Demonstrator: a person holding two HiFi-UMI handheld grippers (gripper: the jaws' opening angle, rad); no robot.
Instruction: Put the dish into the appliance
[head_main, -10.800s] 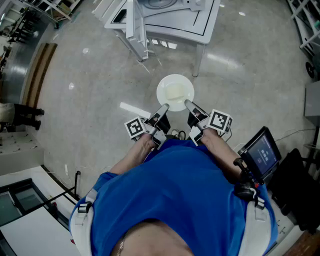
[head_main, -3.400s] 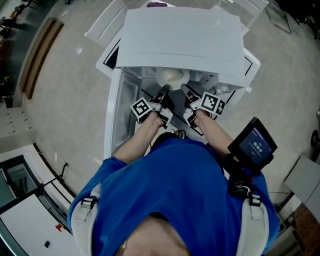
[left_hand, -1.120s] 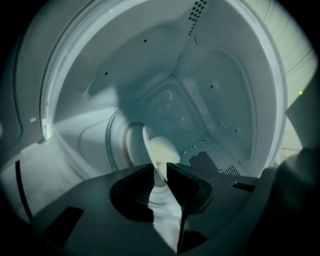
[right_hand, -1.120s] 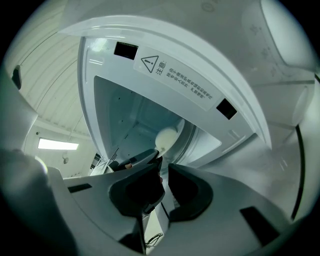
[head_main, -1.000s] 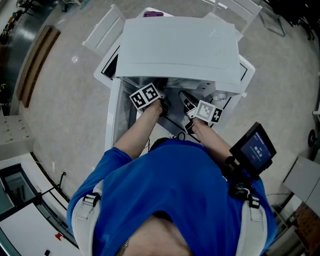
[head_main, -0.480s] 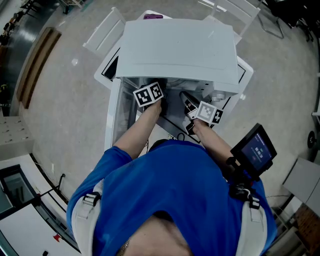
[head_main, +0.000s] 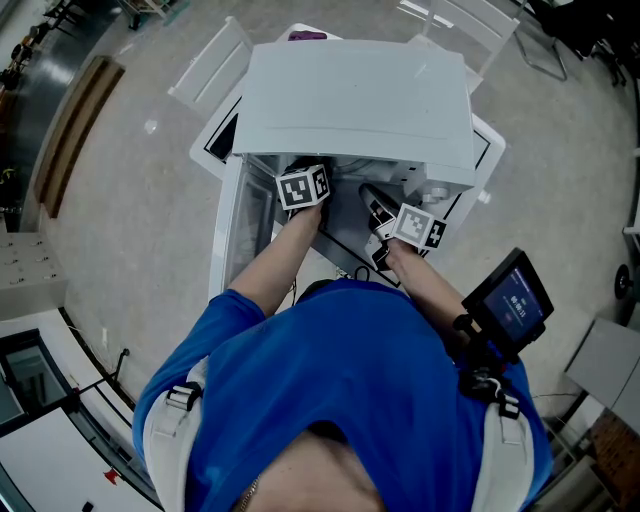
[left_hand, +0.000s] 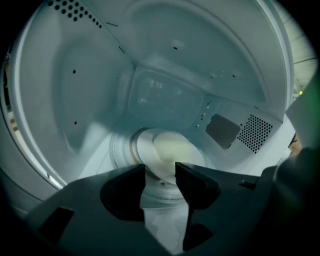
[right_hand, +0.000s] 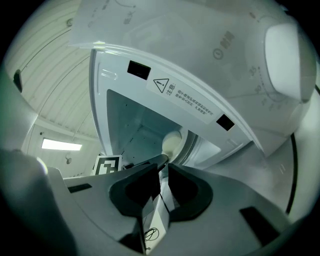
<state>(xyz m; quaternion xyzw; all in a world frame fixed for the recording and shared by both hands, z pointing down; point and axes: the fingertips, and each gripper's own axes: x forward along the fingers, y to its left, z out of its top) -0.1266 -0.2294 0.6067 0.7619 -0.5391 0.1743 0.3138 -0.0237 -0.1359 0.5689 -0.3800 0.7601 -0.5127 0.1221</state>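
The white dish (left_hand: 167, 152) lies low in the pale drum of the white appliance (head_main: 360, 95), whose lid is raised. My left gripper (left_hand: 160, 167) reaches down into the drum. Its jaws are opening, and the dish sits just past the tips with no pad pressing on it. In the head view only its marker cube (head_main: 303, 187) shows under the lid's edge. My right gripper (head_main: 372, 198) hangs outside at the opening's right rim, with its jaws (right_hand: 164, 167) almost together and nothing between them. From there the dish (right_hand: 172, 142) shows inside the opening.
The raised lid (right_hand: 200, 75) overhangs the opening and carries a warning label. A small screen (head_main: 510, 300) is mounted at the person's right side. White frames (head_main: 215, 60) stand on the floor behind the appliance, and a white unit (head_main: 40, 440) stands at the lower left.
The dish, carried earlier by both grippers, has gone into the drum. Over the last second the left gripper's cube shifted slightly right under the lid. The right gripper stayed put.
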